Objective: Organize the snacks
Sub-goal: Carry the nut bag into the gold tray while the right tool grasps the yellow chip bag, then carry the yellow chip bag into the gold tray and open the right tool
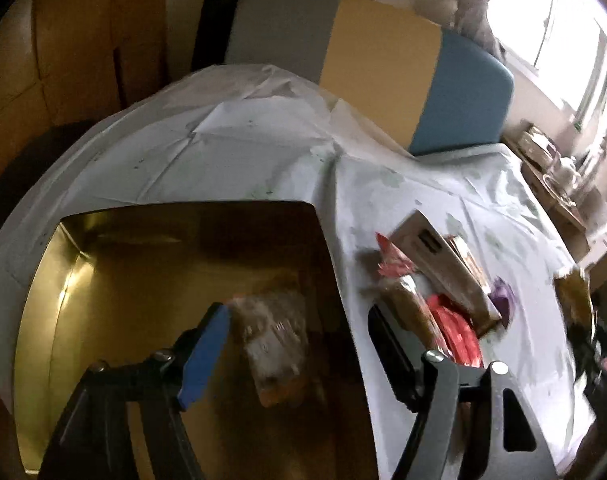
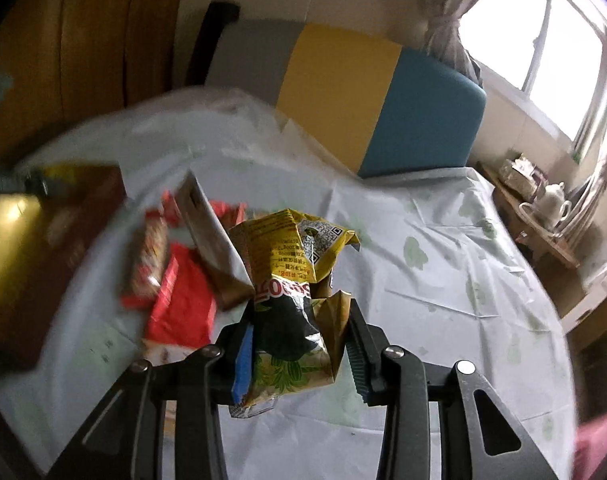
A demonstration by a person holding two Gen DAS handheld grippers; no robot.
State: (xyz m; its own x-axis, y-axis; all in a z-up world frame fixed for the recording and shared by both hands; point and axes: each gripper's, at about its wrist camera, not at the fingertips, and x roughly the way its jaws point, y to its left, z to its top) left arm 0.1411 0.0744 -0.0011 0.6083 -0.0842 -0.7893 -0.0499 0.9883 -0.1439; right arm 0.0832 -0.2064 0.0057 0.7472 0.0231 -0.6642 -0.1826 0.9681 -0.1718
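The crinkled yellow-and-black foil snack bag hangs pinched between the fingers of the right gripper, above the pale tablecloth. The hold looks to be only on its crumpled edge, so it may slip. The left gripper is spread wide over the shiny gold box, where a blurred clear packet seems loose.

Yellow-and-black snack bag, gold box

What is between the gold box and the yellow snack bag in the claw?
In the right wrist view, a pile of snacks, red packets and a tilted brown carton, lies on the tablecloth between the gold box and the yellow snack bag.
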